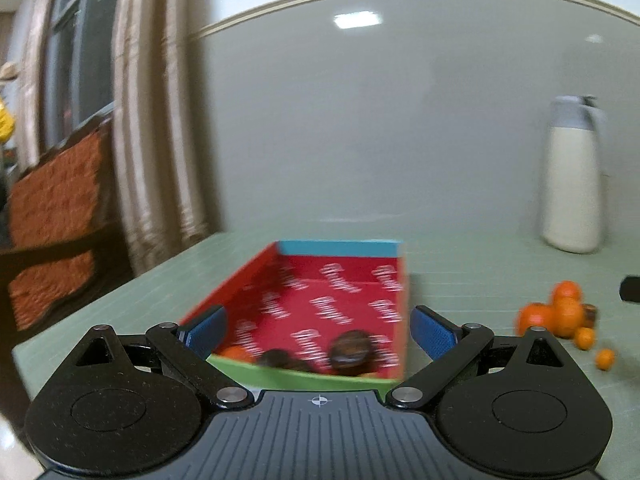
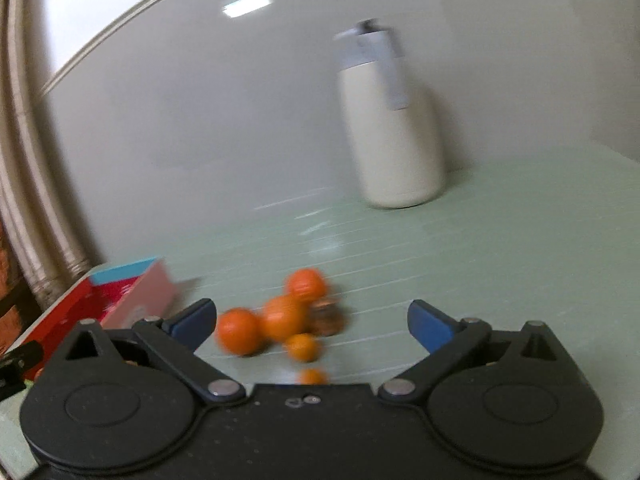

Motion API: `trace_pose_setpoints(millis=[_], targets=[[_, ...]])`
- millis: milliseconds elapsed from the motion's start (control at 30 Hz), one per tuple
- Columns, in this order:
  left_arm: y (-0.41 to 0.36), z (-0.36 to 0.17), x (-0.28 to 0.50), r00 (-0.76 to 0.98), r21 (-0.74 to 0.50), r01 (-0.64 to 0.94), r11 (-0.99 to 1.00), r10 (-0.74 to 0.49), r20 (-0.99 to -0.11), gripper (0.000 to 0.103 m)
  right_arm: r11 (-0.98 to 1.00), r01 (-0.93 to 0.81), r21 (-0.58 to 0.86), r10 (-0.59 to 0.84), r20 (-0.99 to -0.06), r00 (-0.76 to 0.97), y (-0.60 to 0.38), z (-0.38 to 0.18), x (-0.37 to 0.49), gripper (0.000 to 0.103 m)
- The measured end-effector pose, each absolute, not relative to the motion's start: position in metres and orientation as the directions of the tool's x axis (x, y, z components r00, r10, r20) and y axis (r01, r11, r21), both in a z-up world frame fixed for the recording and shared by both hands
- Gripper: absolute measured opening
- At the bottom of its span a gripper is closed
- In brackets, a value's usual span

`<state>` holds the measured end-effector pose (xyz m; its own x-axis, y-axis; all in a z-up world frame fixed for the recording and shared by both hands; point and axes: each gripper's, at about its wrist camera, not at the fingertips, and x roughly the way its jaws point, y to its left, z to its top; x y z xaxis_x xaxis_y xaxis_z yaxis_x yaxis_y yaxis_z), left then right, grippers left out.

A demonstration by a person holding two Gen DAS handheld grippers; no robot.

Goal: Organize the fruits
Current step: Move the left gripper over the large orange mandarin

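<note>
Left gripper [image 1: 316,330] stands wide, blue pads spread to either side of the near end of the red box [image 1: 320,304], nothing pinched between them. The box sits open on the pale green table [image 1: 460,248], with a blue far wall and a green near rim. Inside, at the near end, lie a couple of dark round fruits [image 1: 350,350] and a bit of orange fruit [image 1: 236,354], all blurred.

Over on the right, the right gripper [image 2: 312,322] is spread wide too, and empty. Just ahead of it a loose cluster of oranges [image 2: 280,320] rests on the table, large ones bunched together, two small ones nearer the camera, and a brownish fruit [image 2: 330,318] tucked against them. The box edge shows at left, apart from the cluster. A cream jug [image 2: 394,132] stands upright farther back by the wall.
</note>
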<state>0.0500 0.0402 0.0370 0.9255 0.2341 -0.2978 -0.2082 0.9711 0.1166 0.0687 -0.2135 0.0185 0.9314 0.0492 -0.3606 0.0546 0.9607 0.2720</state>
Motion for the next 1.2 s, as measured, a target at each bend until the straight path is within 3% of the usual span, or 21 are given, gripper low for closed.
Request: trace_pose_setpoints(millis=[533, 800, 1200], targets=[[-0.052, 0.021, 0.095, 0.917, 0.157, 0.071, 0.985, -0.002, -0.400, 0.096, 0.937, 0.200, 0.286, -0.093, -0.348, 0.933, -0.276, 0.015, 0.039, 0.103], [-0.086, 0.013, 0.118, 0.896, 0.215, 0.166, 0.963, -0.056, -0.441, 0.084, 0.886, 0.378, 0.267, -0.284, -0.331, 0.900, -0.301, 0.015, 0.025, 0.103], [-0.098, 0.002, 0.144, 0.849, 0.194, 0.231, 0.953, -0.100, -0.518, 0.072, 0.856, 0.385, 0.344, -0.260, -0.356, 0.898, -0.321, 0.009, 0.018, 0.103]])
